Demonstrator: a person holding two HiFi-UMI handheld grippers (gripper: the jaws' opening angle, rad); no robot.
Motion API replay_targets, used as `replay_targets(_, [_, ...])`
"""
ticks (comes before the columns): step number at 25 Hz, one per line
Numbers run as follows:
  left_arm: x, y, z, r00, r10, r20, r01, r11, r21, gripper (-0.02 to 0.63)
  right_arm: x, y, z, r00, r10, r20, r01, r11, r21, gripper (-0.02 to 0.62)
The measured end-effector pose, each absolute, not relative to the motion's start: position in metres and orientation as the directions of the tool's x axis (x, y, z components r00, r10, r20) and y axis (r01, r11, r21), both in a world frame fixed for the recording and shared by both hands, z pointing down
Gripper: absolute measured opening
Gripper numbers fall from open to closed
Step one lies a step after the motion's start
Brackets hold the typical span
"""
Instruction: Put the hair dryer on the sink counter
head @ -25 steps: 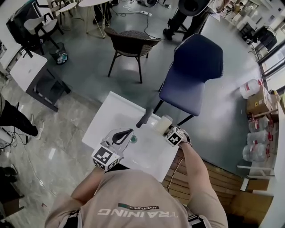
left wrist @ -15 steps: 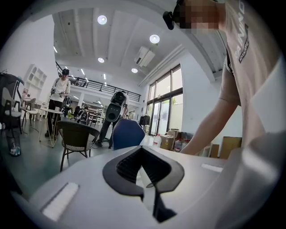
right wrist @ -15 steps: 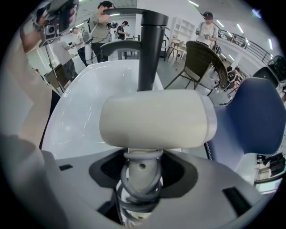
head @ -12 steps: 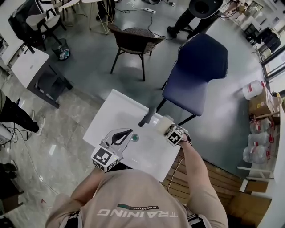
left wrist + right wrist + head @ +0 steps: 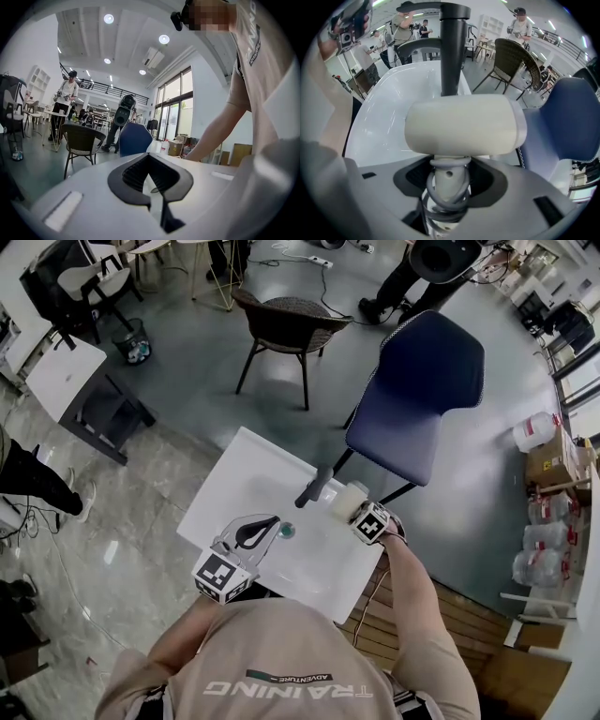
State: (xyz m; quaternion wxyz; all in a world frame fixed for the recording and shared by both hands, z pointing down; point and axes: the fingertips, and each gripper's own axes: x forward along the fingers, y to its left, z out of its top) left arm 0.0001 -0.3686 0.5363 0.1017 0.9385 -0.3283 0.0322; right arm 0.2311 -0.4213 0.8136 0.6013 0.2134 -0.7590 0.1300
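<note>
Right gripper (image 5: 449,182) clamps hair dryer (image 5: 461,124) handle over sink counter (image 5: 223,482); left gripper (image 5: 151,177) closed, empty. Placing step: next lower onto flat rim, release

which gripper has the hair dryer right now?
The right gripper: its jaws are clamped on the cord-wrapped handle of the cream hair dryer. The left gripper has nothing between its jaws.
</note>
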Motion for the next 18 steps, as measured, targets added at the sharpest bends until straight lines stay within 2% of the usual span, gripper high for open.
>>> replay_targets(18, [0.0032,-0.3692,0.5361,0.791,-0.597,0.133,-0.612,-0.771,0.176,0.006,0.2297,-0.4263,0.8083,-0.188,-0.164,0.968,-0.466,0.883,0.059,0.216])
